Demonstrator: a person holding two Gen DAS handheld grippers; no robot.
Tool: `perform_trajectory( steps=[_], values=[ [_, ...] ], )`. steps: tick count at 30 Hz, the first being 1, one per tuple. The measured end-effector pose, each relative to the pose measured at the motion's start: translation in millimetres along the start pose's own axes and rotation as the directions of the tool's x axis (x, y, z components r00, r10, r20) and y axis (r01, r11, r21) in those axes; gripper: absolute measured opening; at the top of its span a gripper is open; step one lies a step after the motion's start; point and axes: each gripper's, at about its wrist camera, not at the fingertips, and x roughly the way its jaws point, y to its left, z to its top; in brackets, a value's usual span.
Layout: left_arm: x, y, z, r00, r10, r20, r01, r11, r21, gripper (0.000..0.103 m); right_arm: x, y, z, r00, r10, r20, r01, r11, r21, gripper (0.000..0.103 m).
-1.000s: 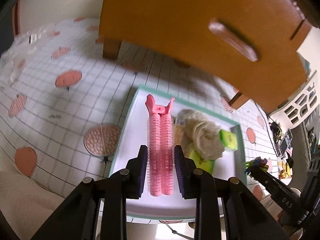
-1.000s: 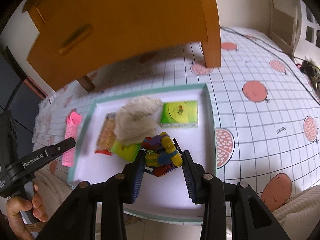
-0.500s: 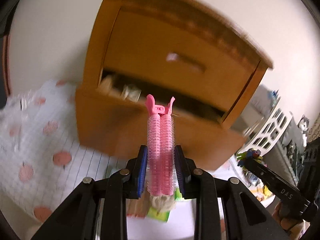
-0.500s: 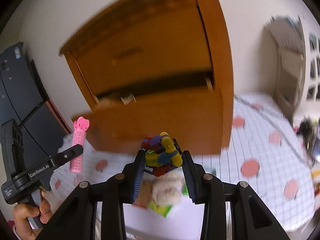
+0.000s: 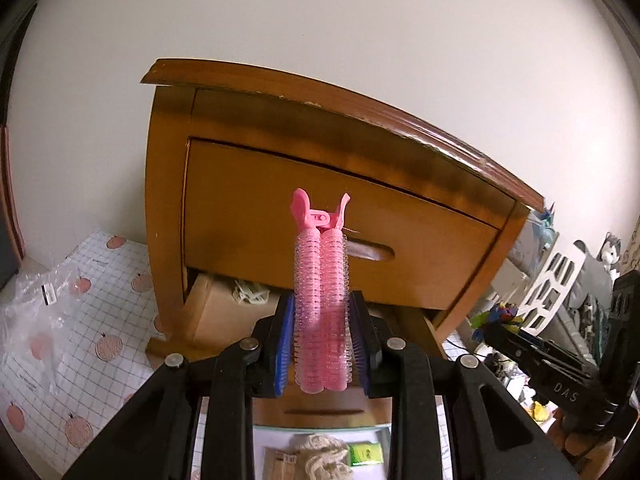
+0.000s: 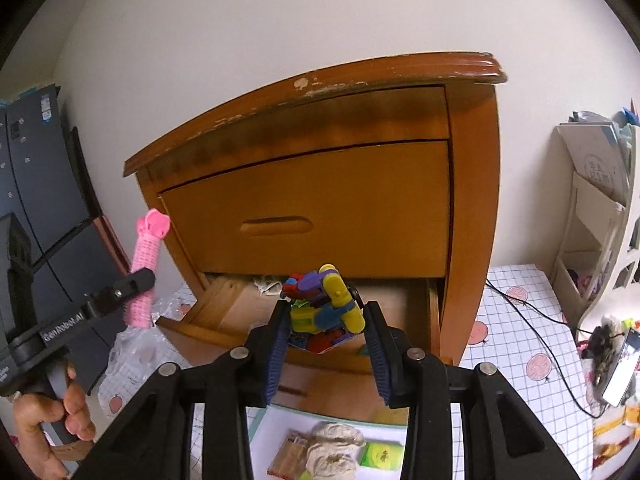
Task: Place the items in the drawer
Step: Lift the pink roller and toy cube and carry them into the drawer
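My left gripper (image 5: 322,344) is shut on a pink hair-roller clip (image 5: 320,292) that stands upright between its blue pads. My right gripper (image 6: 325,336) is shut on a multicoloured block toy (image 6: 322,308). Both are raised in front of a wooden nightstand (image 6: 320,152). Its lower drawer (image 6: 240,304) is pulled open below the closed upper drawer (image 6: 308,208), and a white item (image 5: 250,294) lies inside. In the right wrist view the left gripper (image 6: 138,284) with the pink clip (image 6: 146,264) is at left, held by a hand (image 6: 56,432). The right gripper (image 5: 500,328) shows at right in the left wrist view.
Below the grippers a white tray (image 6: 280,420) with a teal rim holds a cream fabric bundle (image 6: 334,446), a green packet (image 6: 382,456) and a brown packet (image 6: 286,454). A clear plastic bag (image 5: 36,304) lies on the gridded mat left of the nightstand. A white shelf (image 6: 592,216) and cables stand at right.
Both grippers have lifted from the tray and tilted up toward the nightstand, each keeping its item. The open lower drawer has come into view.
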Motion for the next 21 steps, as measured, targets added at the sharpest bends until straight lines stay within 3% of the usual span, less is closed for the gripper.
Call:
perform_trajectory(
  steps=[7,13,21],
  values=[
    [40.4,3.7,3.7,0.996,0.058,-0.074,-0.056,0.998,0.031,0.028,34.3,-1.0,16.9,0.996,-0.049,-0.077,0.045,0.998,-0.041,0.039],
    [68.5,6.6,-4.6,0.986,0.098,-0.132,-0.092,0.995,0.047,0.028,67.9,3.1,15.5,0.984,-0.082,-0.159,0.07,0.994,-0.079,0.039],
    [93.1,10.1,-10.0,0.971,0.134,-0.2,-0.127,0.991,0.049,0.029,85.7,5.2,10.6,0.974,-0.1,-0.205,0.084,0.993,-0.088,0.04]
  ],
)
